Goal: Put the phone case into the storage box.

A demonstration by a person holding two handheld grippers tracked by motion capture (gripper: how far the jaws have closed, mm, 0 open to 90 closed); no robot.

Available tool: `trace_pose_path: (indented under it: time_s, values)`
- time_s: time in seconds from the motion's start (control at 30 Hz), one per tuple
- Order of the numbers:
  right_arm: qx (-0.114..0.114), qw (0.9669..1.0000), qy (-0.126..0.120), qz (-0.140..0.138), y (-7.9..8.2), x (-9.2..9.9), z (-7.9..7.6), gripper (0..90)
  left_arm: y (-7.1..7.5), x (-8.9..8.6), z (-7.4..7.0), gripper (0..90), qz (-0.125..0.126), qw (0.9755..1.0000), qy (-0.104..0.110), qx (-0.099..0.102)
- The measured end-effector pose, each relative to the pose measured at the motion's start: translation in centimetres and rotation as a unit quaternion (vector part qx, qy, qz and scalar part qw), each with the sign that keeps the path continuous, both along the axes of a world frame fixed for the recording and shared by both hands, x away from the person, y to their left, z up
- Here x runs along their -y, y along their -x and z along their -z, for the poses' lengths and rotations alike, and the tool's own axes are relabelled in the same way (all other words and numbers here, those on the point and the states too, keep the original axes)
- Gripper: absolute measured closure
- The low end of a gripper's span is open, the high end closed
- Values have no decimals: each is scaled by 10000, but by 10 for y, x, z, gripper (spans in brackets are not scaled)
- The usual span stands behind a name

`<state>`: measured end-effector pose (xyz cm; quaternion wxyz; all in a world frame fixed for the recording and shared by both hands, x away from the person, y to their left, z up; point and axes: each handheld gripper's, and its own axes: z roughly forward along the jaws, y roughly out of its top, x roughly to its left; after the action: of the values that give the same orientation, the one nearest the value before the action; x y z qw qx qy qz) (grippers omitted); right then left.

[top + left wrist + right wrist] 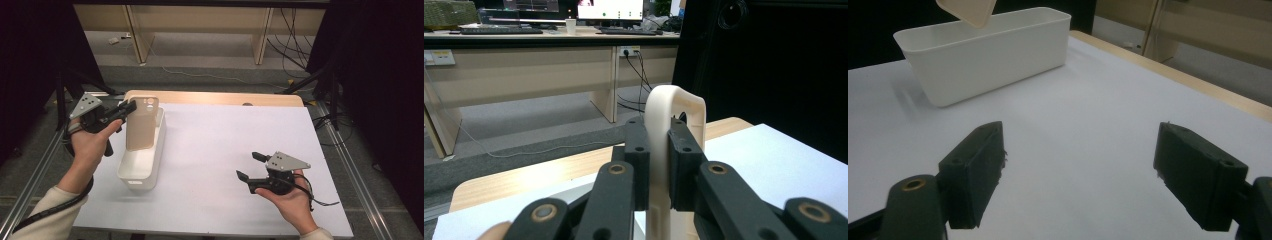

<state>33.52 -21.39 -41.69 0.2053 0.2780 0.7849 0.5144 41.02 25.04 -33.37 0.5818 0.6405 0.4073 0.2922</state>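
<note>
1. My left gripper point(658, 165) pinches the edge of a cream phone case point(672, 120), jaws pressed on both sides.
2. The case stands upright above the white tabletop point(774, 160).
3. Desks point(524, 55) stand beyond.

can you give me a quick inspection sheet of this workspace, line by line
surface: white sheet covering a light wooden table.
job's things: beige plastic phone case held upright over the white rectangular plastic bin, its lower end at the bin's opening.
clutter: nothing seen on the sheet besides the bin.
grippers: left gripper shut on the phone case's edge; right gripper open, nothing between its jaws, held low over the sheet.
cables: black cable trails along the left forearm; thin black wires hang at the right gripper.
surroundings: wooden desks beyond the table, floor cables, black curtains at both sides.
</note>
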Motion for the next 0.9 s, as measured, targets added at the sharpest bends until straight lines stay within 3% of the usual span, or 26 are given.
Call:
trace_pose_path:
  time_s: [0.23, 0.77, 0.8, 0.87, 0.9]
  values:
    - [-43, 10000, 61, 38, 1, 0, 0, 217, -4, -3, 2, 813, -64, 10000, 6, -6]
    - [24, 10000, -78, 39, 3, 1, 0, 217, -13, -8, 3, 813, -138, 9998, -67, 94]
    - [57, 9998, -170, 35, 3, 0, 1, 217, -14, -8, 3, 813, -137, 9998, -71, 93]
    - [2, 10000, -49, 70, 5, 3, 0, 219, -15, -9, 4, 813, -148, 9998, -69, 99]
    - [20, 9998, -192, 20, 4, 1, 1, 219, -16, -9, 4, 813, -155, 9998, -78, 102]
